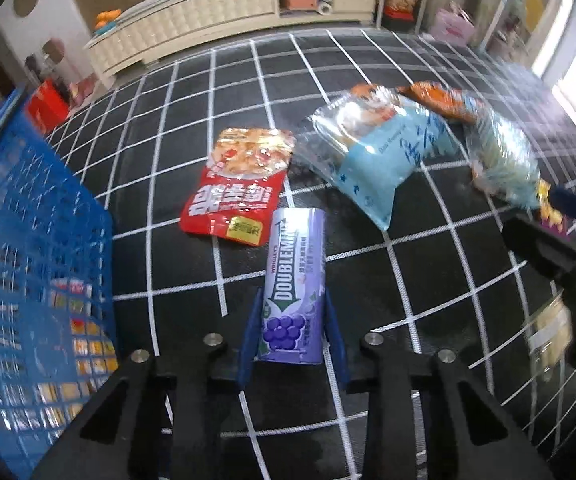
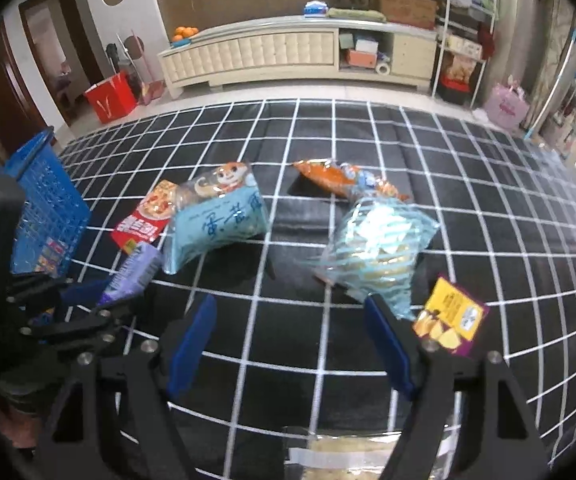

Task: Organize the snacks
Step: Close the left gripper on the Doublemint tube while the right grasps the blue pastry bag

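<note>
My left gripper (image 1: 292, 316) is shut on a purple Doublemint gum box (image 1: 294, 280), held over the black checked cloth; the box also shows in the right wrist view (image 2: 133, 276). A blue mesh basket (image 1: 27, 248) with several snacks inside stands at its left. A red snack pouch (image 1: 239, 184), a light blue bag (image 1: 372, 156), an orange packet (image 1: 436, 100) and a clear striped bag (image 1: 504, 156) lie ahead. My right gripper (image 2: 288, 332) is open and empty, with the striped bag (image 2: 380, 248) just past its right finger (image 2: 388, 344).
A small yellow and purple packet (image 2: 452, 316) lies to the right of my right gripper. A clear pack (image 2: 348, 456) lies under it at the near edge. A cream cabinet (image 2: 288, 52) and a red bag (image 2: 109, 96) stand on the floor beyond the cloth.
</note>
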